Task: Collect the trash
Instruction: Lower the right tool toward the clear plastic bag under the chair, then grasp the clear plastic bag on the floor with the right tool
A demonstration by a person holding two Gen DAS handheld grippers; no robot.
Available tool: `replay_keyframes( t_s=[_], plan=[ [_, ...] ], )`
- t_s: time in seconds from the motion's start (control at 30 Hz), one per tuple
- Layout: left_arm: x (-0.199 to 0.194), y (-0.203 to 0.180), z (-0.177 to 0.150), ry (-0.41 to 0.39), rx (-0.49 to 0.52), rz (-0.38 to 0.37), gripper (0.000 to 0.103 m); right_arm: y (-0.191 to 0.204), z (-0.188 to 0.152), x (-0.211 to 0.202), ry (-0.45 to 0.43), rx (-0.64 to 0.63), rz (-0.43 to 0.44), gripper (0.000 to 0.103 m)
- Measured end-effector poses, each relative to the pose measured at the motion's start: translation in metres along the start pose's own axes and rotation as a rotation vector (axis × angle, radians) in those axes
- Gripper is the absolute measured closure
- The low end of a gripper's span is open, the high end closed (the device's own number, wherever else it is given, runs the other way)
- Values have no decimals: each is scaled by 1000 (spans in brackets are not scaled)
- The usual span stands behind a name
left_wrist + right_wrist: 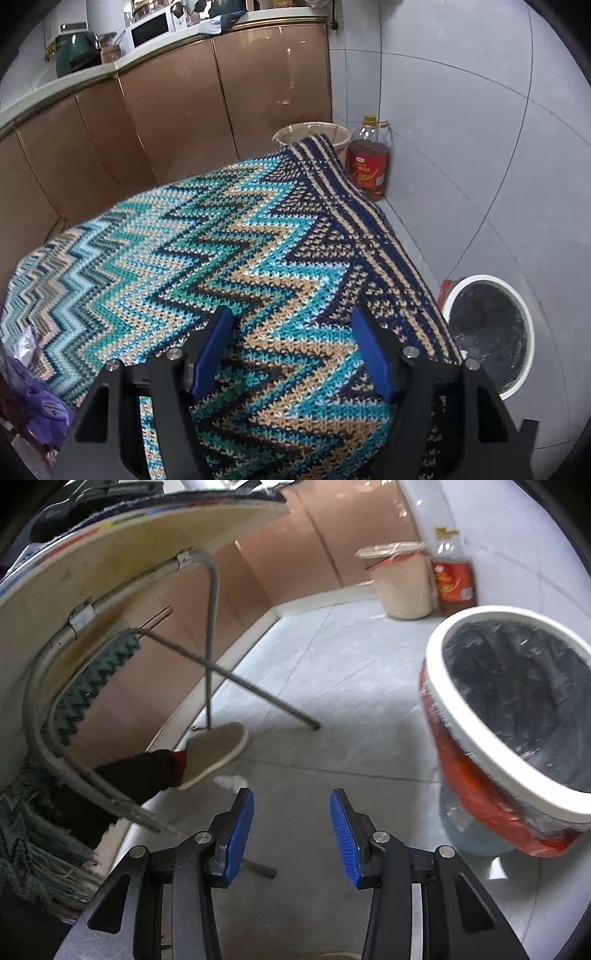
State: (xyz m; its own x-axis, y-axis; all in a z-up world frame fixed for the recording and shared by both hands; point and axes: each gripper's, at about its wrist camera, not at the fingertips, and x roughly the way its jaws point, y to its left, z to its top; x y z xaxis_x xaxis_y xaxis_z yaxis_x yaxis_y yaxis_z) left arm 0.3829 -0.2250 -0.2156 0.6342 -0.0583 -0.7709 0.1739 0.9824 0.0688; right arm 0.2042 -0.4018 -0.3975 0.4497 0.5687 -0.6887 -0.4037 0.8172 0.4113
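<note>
I hold the left gripper (291,325) over the cloth (229,236), jaws wide and empty, with purple wrappers (40,402) at its left edge. My right gripper (291,808), half-open and empty, hangs low beside the bin (517,709). Swinging right could tip it.

A coarse knitted zigzag cloth (229,251) drapes the table, whose bare metal legs (212,627) stand on matt grey floor tiles (332,686). Glossy brown cabinet doors (258,88) gleam behind a plastic-lined bin (517,709).
</note>
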Motion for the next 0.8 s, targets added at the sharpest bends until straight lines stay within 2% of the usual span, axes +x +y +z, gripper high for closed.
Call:
replay_keyframes(
  t_s=[0.23,0.37,0.47,0.57,0.67,0.8],
  plan=[
    [-4,19,-1,-17,-35,-108,38,-5,10,43,183,-67,71,63],
    [-8,29,-5,-34,-68,-176,38,8,25,97,349,-239,135,62],
    [-12,38,-7,-49,-102,-213,38,26,37,155,455,-401,159,59],
    [-10,46,-9,-42,-134,-250,38,46,42,209,516,-506,182,59],
    [-11,48,-9,-43,-134,-256,38,81,39,272,561,-627,199,59],
    [-10,50,-9,-42,-141,-262,38,120,18,321,585,-740,196,59]
  ],
)
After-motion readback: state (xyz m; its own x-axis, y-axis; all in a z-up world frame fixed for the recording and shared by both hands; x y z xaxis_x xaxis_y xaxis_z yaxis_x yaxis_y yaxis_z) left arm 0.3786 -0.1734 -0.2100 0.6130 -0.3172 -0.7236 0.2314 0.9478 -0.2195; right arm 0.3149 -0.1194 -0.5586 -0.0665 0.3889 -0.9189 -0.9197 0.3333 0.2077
